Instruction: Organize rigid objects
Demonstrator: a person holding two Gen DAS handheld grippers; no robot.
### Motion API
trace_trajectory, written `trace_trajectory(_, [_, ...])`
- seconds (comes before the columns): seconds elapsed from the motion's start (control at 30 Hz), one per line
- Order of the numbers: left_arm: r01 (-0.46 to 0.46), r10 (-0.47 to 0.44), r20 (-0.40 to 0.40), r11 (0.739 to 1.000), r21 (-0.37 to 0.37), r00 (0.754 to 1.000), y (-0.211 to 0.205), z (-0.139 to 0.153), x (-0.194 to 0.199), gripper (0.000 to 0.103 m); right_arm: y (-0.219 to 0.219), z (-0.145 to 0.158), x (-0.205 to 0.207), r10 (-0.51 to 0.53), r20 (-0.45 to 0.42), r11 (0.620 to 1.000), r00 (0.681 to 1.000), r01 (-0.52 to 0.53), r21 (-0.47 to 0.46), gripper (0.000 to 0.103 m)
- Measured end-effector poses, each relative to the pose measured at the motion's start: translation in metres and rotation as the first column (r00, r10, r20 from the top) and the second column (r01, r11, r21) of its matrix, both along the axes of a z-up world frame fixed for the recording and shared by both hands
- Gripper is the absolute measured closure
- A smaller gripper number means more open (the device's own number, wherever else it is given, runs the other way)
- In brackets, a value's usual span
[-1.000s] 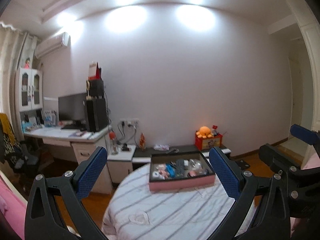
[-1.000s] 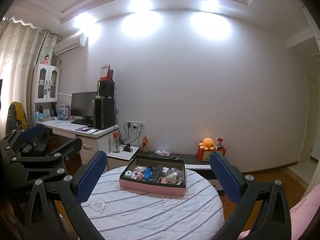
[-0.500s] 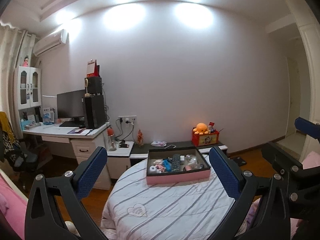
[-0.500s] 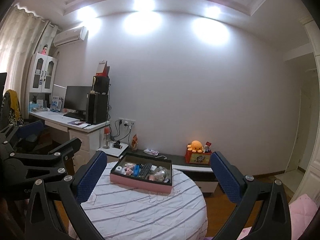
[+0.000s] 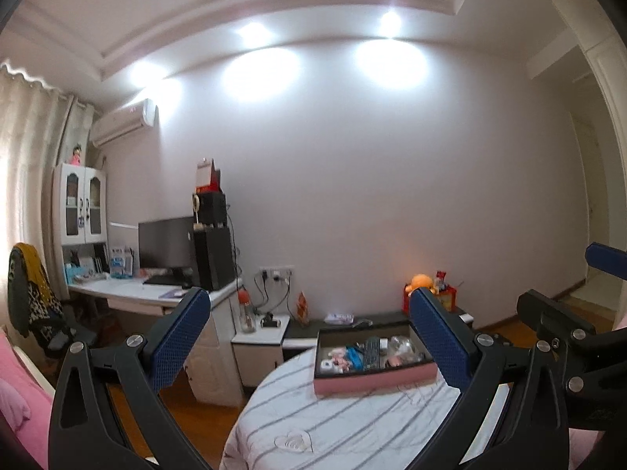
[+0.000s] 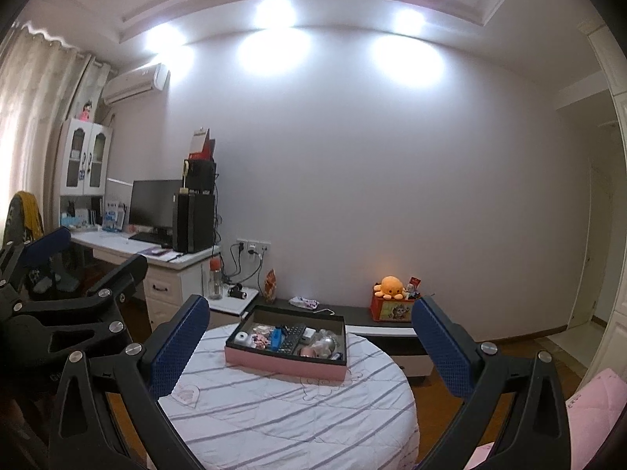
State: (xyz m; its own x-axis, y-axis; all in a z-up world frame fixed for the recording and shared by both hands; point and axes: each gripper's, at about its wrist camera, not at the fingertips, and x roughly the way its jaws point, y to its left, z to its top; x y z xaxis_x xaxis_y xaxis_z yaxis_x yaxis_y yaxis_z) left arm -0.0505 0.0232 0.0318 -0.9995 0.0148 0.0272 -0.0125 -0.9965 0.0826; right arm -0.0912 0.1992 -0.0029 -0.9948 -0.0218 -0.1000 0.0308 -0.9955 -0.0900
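A pink-sided box [image 5: 372, 382] with a dark inside stands on a round table with a striped white cloth [image 5: 352, 427]. It holds several small objects, among them a black remote [image 6: 292, 337], a blue item [image 6: 276, 338] and a white roll [image 6: 240, 338]. The box also shows in the right wrist view [image 6: 286, 366]. My left gripper [image 5: 309, 337] is open and empty, well short of the box. My right gripper [image 6: 311, 337] is open and empty, also away from the box. Each gripper shows at the edge of the other's view.
A white desk [image 6: 129, 248] with a monitor and a black computer tower stands at the left. A low dark cabinet [image 6: 376, 321] behind the table carries an orange plush octopus [image 6: 392, 286] on a red box. Pink bedding [image 6: 595, 403] lies at the right.
Both grippers have pulled back and tilted upward, so the table and box sit lower and smaller in view. The left view has swung so the box lies right of centre. Both stay open.
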Motion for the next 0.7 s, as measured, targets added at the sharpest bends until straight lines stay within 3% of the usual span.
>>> trace_trajectory(0.27, [0.035, -0.035, -0.005, 0.998, 0.05, 0.999, -0.004, -0.003, -0.004, 0.0, -0.004, -0.001, 0.007, -0.042, -0.08, 0.999, 0.996, 0.042, 0.0, 0.0])
trace_trajectory(0.7, [0.03, -0.031, 0.02, 0.999, 0.04, 0.999, -0.002, -0.011, -0.017, 0.0, -0.005, -0.01, -0.002, -0.054, -0.065, 0.998, 0.996, 0.053, -0.017, 0.0])
